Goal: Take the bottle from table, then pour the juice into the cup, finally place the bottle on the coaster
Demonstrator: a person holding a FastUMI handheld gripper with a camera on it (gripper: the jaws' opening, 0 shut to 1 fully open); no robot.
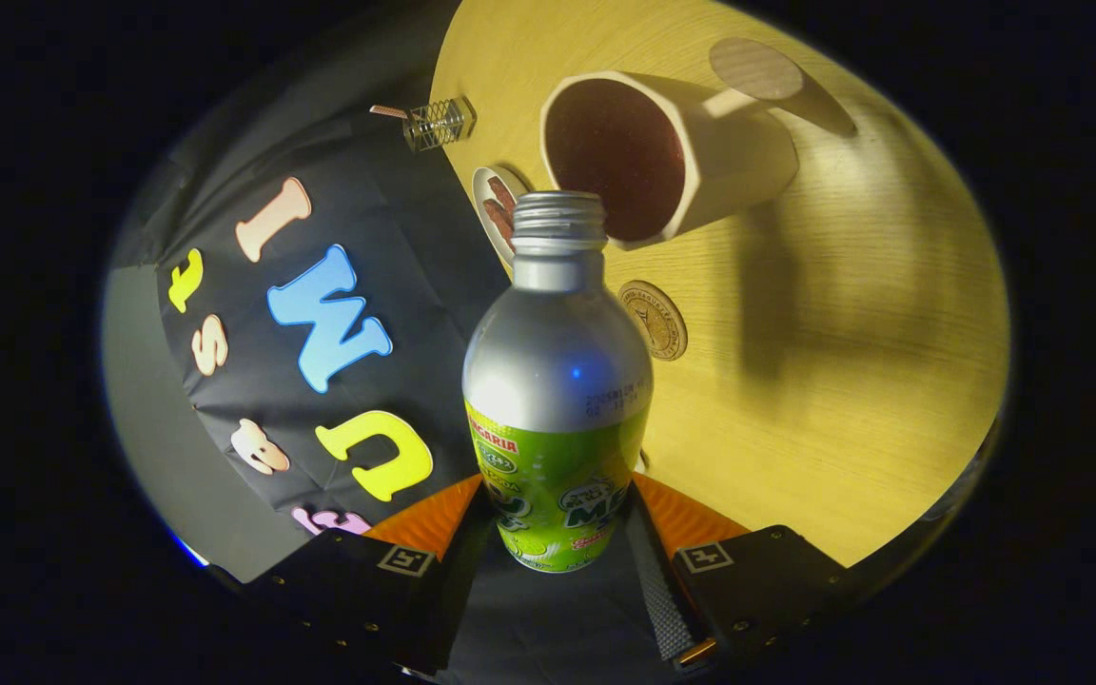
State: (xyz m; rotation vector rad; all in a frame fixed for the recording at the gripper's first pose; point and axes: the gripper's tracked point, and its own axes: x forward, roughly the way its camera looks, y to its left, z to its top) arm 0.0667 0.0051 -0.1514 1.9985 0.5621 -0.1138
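My gripper (557, 528) is shut on a silver bottle (556, 381) with a green label, both orange fingers (434, 518) pressing its lower body. The whole view is rolled sideways, so the bottle is tipped over. Its open threaded mouth points at the rim of a cream cup (672, 152) with a handle. The cup's inside looks dark. A small round cork coaster (654, 319) lies on the wooden table (843, 381) just beside the bottle's shoulder, between the bottle and the cup.
A small white dish (496, 209) with brown pieces sits behind the bottle's neck near the table's edge. A small clear wire-like holder (436, 122) stands at that edge too. A round tan disc (755, 68) lies beyond the cup.
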